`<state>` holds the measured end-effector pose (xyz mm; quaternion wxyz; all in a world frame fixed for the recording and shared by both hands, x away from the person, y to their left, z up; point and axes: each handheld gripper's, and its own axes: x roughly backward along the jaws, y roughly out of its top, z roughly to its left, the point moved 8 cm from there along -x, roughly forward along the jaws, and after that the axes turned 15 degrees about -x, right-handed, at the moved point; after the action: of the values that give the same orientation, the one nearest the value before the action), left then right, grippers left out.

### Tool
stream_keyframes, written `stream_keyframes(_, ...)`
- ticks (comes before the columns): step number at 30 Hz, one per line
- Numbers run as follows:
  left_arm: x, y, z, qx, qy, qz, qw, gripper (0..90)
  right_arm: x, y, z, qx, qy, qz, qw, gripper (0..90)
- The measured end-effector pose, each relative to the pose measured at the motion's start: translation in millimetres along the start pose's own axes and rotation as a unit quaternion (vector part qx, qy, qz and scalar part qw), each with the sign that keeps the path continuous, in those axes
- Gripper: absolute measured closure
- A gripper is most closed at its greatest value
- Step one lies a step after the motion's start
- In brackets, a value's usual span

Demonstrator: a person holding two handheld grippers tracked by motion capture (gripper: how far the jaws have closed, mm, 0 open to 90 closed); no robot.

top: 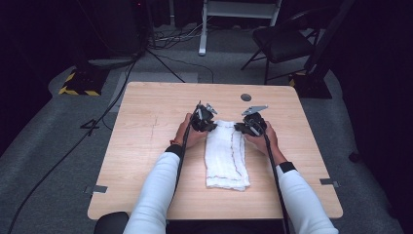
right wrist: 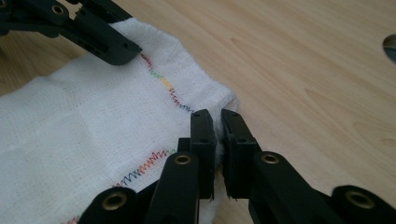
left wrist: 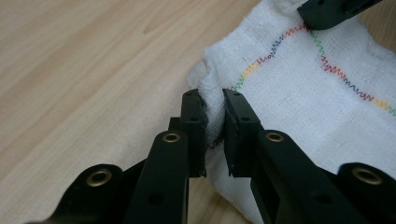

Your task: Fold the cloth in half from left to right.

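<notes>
A folded white cloth (top: 224,155) with multicoloured zigzag stitching lies lengthwise in the middle of the wooden table (top: 146,146). My left gripper (top: 207,124) sits at the cloth's far left corner. In the left gripper view my left gripper (left wrist: 215,109) is shut on a bunched fold of the cloth (left wrist: 303,98). My right gripper (top: 243,127) sits at the far right corner. In the right gripper view my right gripper (right wrist: 218,126) pinches the cloth (right wrist: 93,135) at its edge, and the left gripper's jaw rests on the cloth farther off.
A round grey hole (top: 246,97) marks the table behind the right gripper. Beyond the table stand a black chair (top: 282,44), a white frame (top: 238,14) and cables on the grey floor. White sleeves (top: 156,195) reach in from the near edge.
</notes>
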<state>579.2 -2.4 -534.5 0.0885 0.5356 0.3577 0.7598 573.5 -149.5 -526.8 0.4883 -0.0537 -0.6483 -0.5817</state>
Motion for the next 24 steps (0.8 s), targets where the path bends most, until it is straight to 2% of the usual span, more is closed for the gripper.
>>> stream_keyframes(6, 9.4, 16.0, 9.0, -0.005, 0.031, -0.016, 0.9994, 81.3, 9.2, 17.2, -1.6, 0.016, -0.031, -0.032, 0.9989, 84.7)
stream_keyframes(8, 16.0, 21.6, 11.8, 0.0, 0.032, -0.03, 0.9991, 81.4, 14.7, 23.3, -1.1, 0.019, -0.034, -0.045, 0.9982, 84.7)
stream_keyframes(14, 33.4, 33.0, 14.3, -0.011, 0.039, -0.054, 0.9977, 81.3, 30.5, 37.1, 0.6, 0.027, -0.036, -0.071, 0.9964, 84.8)
stream_keyframes(16, 40.2, 34.4, 11.2, -0.017, 0.031, -0.063, 0.9974, 81.2, 35.2, 38.8, 2.7, 0.03, -0.035, -0.075, 0.9962, 84.8)
stream_keyframes(19, 49.5, 31.3, 1.2, -0.037, 0.02, -0.069, 0.9967, 80.7, 43.8, 36.5, 7.3, 0.04, -0.024, -0.079, 0.9958, 84.9)
stream_keyframes(24, 64.5, 20.2, -21.1, -0.072, -0.007, -0.085, 0.9937, 79.9, 58.2, 22.5, 21.5, 0.06, 0.011, -0.082, 0.9948, 84.8)
